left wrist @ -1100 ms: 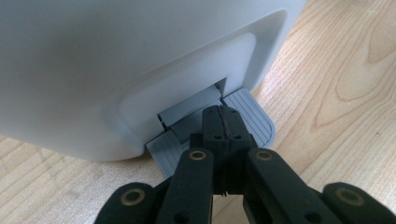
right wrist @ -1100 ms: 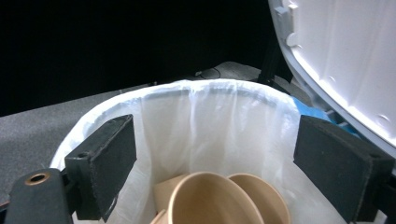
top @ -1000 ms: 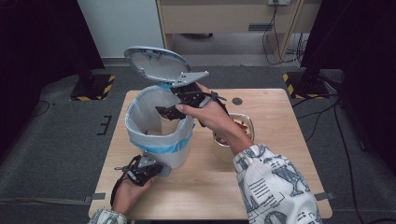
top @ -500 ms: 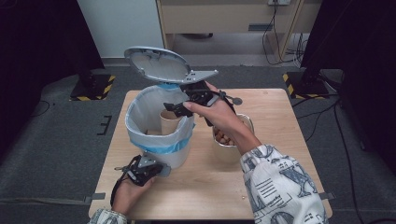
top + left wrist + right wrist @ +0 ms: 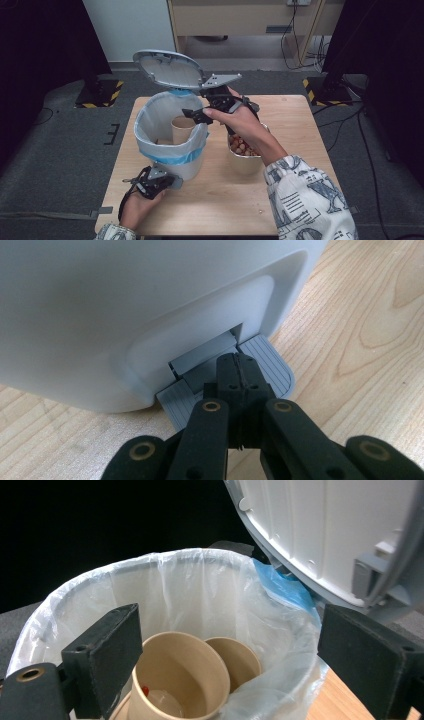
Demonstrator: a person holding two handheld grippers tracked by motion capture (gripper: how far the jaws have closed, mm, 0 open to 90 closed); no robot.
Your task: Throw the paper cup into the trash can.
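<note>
**Cup lies in the bin under parted jaws**

Below the right gripper (image 5: 200,114), whose jaws have just been opening and hold nothing, a paper cup (image 5: 175,680) sits inside the lined bin (image 5: 170,150). Pressed tightly together, the left gripper (image 5: 239,371) jaws bear on the bin's pedal (image 5: 270,365), lid (image 5: 167,69) raised.

One white plastic pedal bin (image 5: 172,150) with its one grey lid (image 5: 167,68) raised, two brown paper cups (image 5: 177,680) inside, and one metal bowl (image 5: 245,161) of nuts at three o'clock.
</note>
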